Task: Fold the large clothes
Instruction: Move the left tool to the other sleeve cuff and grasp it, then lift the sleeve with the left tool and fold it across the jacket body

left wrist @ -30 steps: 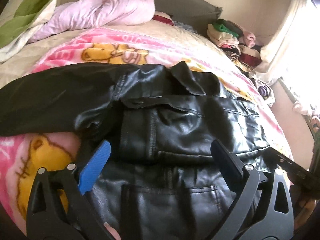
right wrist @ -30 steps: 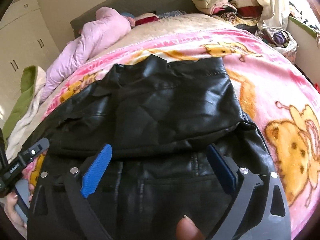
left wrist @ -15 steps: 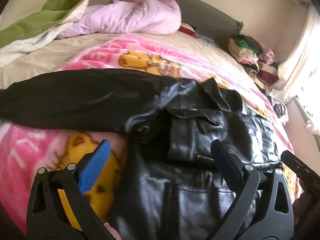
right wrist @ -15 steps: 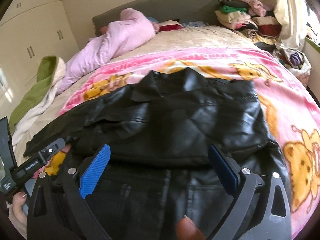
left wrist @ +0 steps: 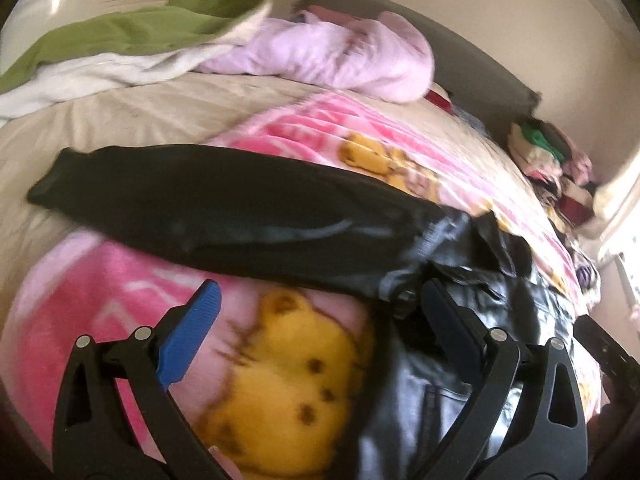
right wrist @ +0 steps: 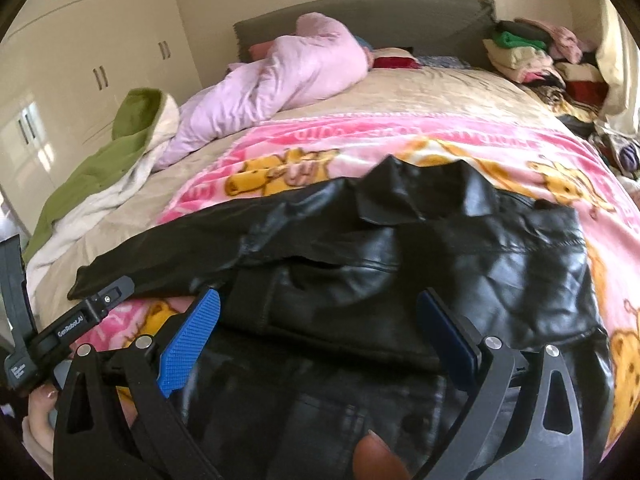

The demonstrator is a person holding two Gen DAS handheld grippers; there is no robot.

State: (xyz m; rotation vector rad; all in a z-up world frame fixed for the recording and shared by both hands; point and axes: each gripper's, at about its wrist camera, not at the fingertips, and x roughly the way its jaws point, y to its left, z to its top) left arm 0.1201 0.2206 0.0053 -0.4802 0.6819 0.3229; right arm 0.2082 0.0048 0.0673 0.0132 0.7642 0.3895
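Observation:
A black leather jacket [right wrist: 400, 272] lies on a pink cartoon blanket [right wrist: 400, 136] on the bed, its right side folded over the body and its collar [right wrist: 424, 192] pointing away. Its left sleeve [left wrist: 224, 208] stretches flat out to the left. My left gripper [left wrist: 320, 308] hovers open over the blanket just below where that sleeve meets the body, nothing between its fingers. My right gripper [right wrist: 320, 316] is open above the jacket's lower front, holding nothing. The left gripper's body [right wrist: 68, 328] shows at the left edge of the right wrist view.
A pink duvet [right wrist: 280, 80] and a green and white blanket [right wrist: 116, 152] lie at the bed's far left. Folded clothes [right wrist: 532, 56] are piled at the far right by a curtain. A wardrobe [right wrist: 100, 52] stands left of the grey headboard [right wrist: 400, 12].
My left gripper has swung left, from over the jacket's body to over the blanket below the outstretched sleeve. My right gripper has drawn back and lifted slightly. Both have stayed open.

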